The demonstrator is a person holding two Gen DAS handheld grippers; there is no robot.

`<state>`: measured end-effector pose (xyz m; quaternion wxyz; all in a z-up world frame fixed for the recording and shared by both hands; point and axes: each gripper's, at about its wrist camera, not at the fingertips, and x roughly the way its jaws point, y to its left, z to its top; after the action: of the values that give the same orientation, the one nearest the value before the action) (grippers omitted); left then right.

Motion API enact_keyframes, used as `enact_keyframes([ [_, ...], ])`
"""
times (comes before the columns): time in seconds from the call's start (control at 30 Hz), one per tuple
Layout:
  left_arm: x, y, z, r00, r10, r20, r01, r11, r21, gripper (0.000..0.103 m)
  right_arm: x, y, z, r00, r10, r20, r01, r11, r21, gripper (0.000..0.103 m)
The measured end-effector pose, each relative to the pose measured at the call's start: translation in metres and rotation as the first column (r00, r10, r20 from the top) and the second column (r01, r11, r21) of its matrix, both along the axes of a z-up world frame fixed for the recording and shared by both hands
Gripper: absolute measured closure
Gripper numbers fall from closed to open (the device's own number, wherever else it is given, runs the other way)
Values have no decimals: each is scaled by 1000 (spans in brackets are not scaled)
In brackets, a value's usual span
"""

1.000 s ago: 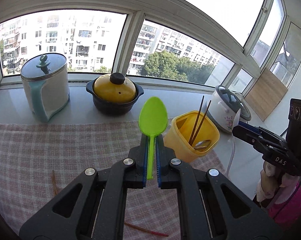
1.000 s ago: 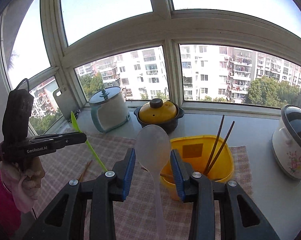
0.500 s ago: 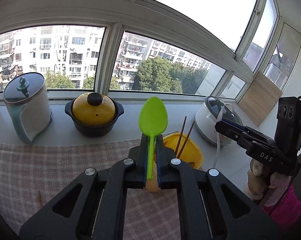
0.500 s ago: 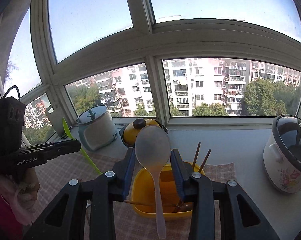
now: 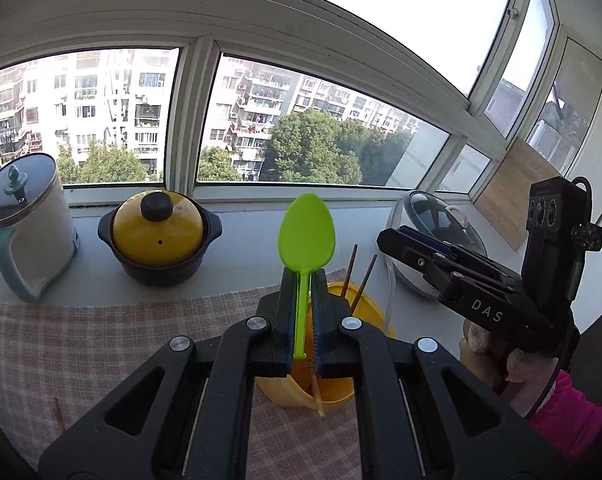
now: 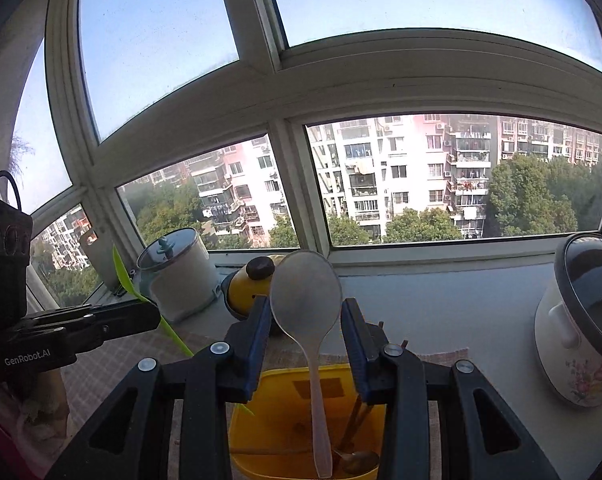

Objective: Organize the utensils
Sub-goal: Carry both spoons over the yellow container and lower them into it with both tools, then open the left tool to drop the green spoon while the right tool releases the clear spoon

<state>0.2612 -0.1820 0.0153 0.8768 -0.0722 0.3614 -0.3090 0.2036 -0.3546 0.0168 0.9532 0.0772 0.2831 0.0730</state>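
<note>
The left gripper [image 5: 305, 316] is clamped on the handle of a green spoon [image 5: 306, 232], bowl upright, directly above the yellow tub [image 5: 367, 312] that stands at the right edge of the checked cloth [image 5: 81, 344]. The right gripper [image 6: 306, 340] pinches the bowl of a clear spoon [image 6: 306, 292] between partly spread jaws, its handle hanging into the same tub beside the chopsticks [image 6: 355, 416]. A yellow-lidded pot [image 5: 159, 236] and a kettle [image 5: 25, 220] stand along the countertop's [image 5: 245, 264] far edge.
</note>
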Motion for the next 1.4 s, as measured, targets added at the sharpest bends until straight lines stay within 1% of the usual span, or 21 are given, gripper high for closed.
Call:
enact_keyframes([
  [0.2, 8, -8, -17, 999, 11, -41, -10, 1000, 18, 98, 18, -4, -20, 1000, 6, -25, -6, 1000, 6, 67],
  [0.5, 13, -14, -36, 996, 24, -82, -20, 999, 46, 98, 28, -6, -49, 997, 15, -77, -13, 999, 32, 66],
  [0.73, 14, -17, -43, 994, 22, -106, -17, 999, 51, 98, 27, -8, -57, 994, 21, -103, -18, 999, 30, 66],
  [0.97, 10, -20, -41, 995, 21, -100, -15, 998, 61, 98, 23, -10, -57, 993, 21, -120, -18, 999, 33, 63],
  [1.03, 9, -20, -41, 995, 22, -101, -15, 998, 63, 92, 20, -12, -57, 993, 19, -121, -15, 999, 34, 63],
  [1.07, 8, -19, -41, 995, 23, -100, -17, 998, 62, 82, 19, -12, -56, 992, 18, -121, -14, 999, 35, 60],
  [1.1, 7, -19, -41, 995, 24, -99, -18, 998, 62, 77, 17, -13, -56, 993, 15, -120, -11, 999, 37, 59],
  [1.17, 5, -18, -41, 995, 29, -98, -23, 998, 62, 77, 13, -15, -55, 993, 12, -115, -7, 999, 40, 54],
  [1.4, -4, -11, -40, 994, 59, -95, -54, 997, 56, 76, 1, -19, -51, 994, 15, -106, -12, 999, 34, 54],
])
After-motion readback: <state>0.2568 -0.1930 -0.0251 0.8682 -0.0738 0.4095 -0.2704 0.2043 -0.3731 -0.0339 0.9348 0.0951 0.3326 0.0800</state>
